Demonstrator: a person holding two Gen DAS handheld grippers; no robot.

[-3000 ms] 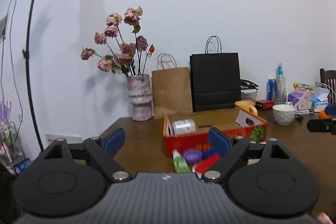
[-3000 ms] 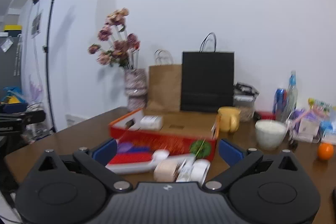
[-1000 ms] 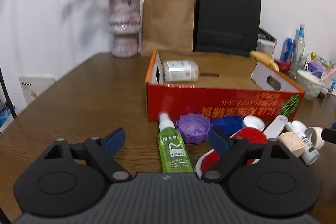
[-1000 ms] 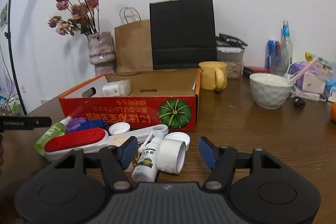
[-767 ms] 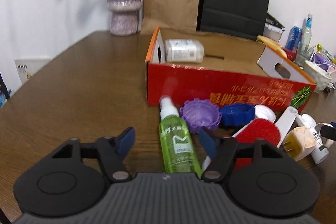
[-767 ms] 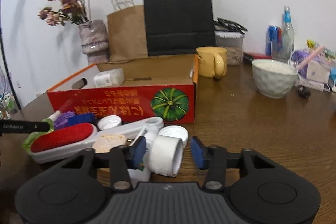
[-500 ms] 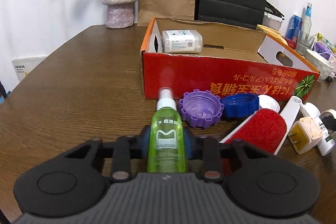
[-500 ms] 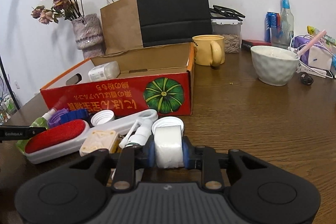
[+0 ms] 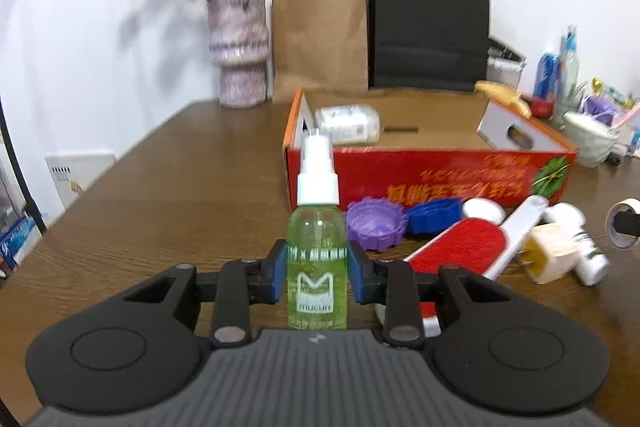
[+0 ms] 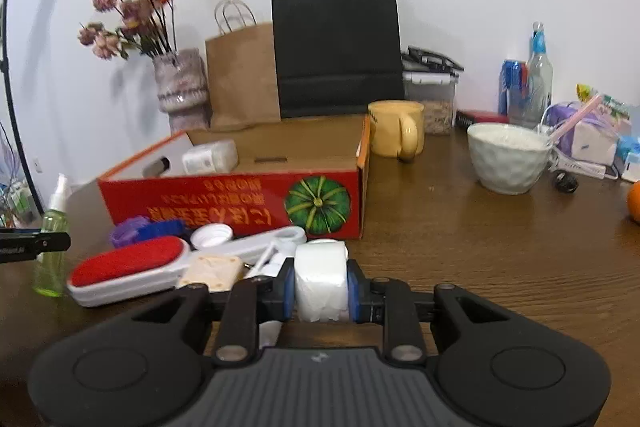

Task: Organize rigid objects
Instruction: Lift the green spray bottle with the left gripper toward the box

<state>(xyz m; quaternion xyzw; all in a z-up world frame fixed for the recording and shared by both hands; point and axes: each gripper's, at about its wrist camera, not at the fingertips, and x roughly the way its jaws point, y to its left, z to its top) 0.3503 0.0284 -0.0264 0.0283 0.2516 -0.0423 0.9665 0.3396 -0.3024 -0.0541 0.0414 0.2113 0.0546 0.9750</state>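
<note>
My left gripper (image 9: 318, 275) is shut on a green spray bottle (image 9: 317, 251) with a white pump top and holds it upright above the table. The bottle also shows in the right wrist view (image 10: 51, 223) at far left. My right gripper (image 10: 320, 291) is shut on a white tape roll (image 10: 321, 281). A red cardboard box (image 9: 424, 171) stands ahead, holding one white bottle (image 9: 347, 125). In front of the box lie a purple lid (image 9: 374, 223), a blue lid (image 9: 434, 215), a white cap (image 9: 482, 209), a red lint brush (image 9: 460, 247), a beige plug (image 9: 548, 259) and a small white bottle (image 9: 580, 247).
A vase of dried flowers (image 9: 239, 55), a brown paper bag (image 9: 320, 39) and a black paper bag (image 9: 428, 27) stand behind the box. A yellow mug (image 10: 396, 127), a white bowl (image 10: 508, 155), drink bottles (image 10: 538, 75) and an orange (image 10: 634, 199) sit to the right.
Both grippers came down from above the table and shut, the left on the green spray bottle, the right on the tape roll. The left has since raised the bottle upright.
</note>
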